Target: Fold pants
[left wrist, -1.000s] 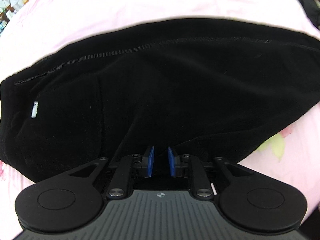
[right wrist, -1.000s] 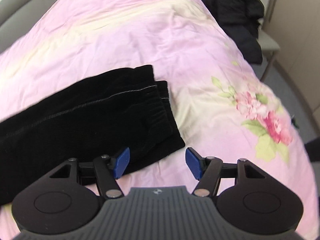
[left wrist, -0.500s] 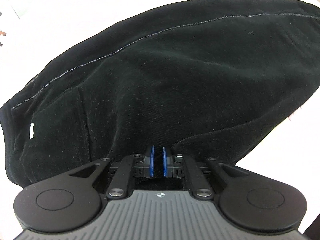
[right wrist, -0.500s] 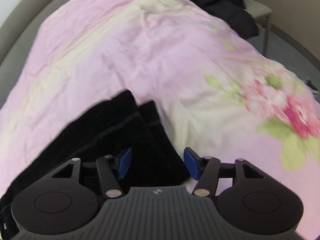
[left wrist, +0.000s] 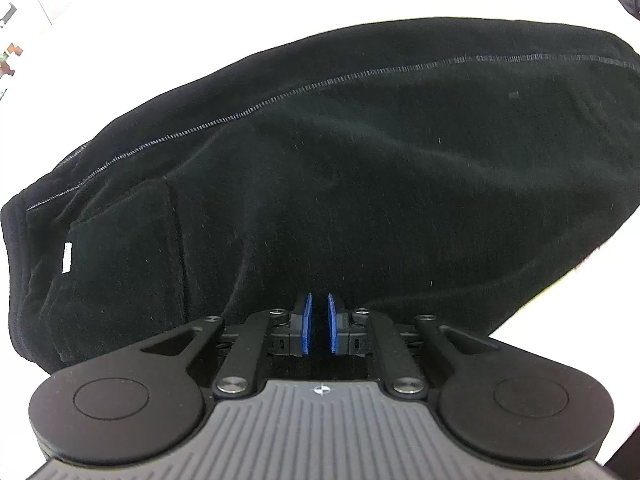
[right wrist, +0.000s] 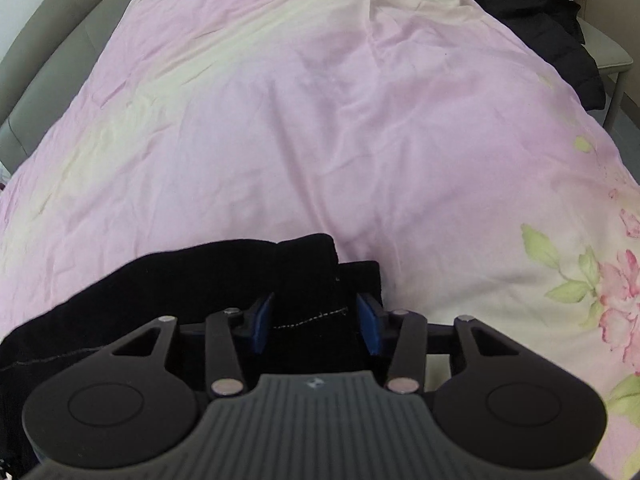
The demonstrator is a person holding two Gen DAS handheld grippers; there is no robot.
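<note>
Black fleece pants [left wrist: 360,180] lie folded lengthwise on a pink quilt, filling the left wrist view, with a small white label [left wrist: 67,257] near the waist at the left. My left gripper [left wrist: 319,322] pinches the near edge of the pants; its blue pads stand a narrow gap apart on the cloth, and the jaws are opening slightly. In the right wrist view the leg cuffs [right wrist: 312,268] lie between the pads of my right gripper [right wrist: 316,322]. Those jaws are closing around the cuffs, with the pads at the cloth's sides.
The pink flowered quilt [right wrist: 320,120] spreads beyond the cuffs and looks washed out white in the left wrist view. A dark jacket [right wrist: 540,12] hangs over a chair [right wrist: 612,56] at the far right. A grey padded headboard [right wrist: 48,52] curves along the left.
My right gripper has come down and forward over the cuffs, and its jaws have narrowed around them. The left jaws stand closer than a second ago, and that hand has shifted a little.
</note>
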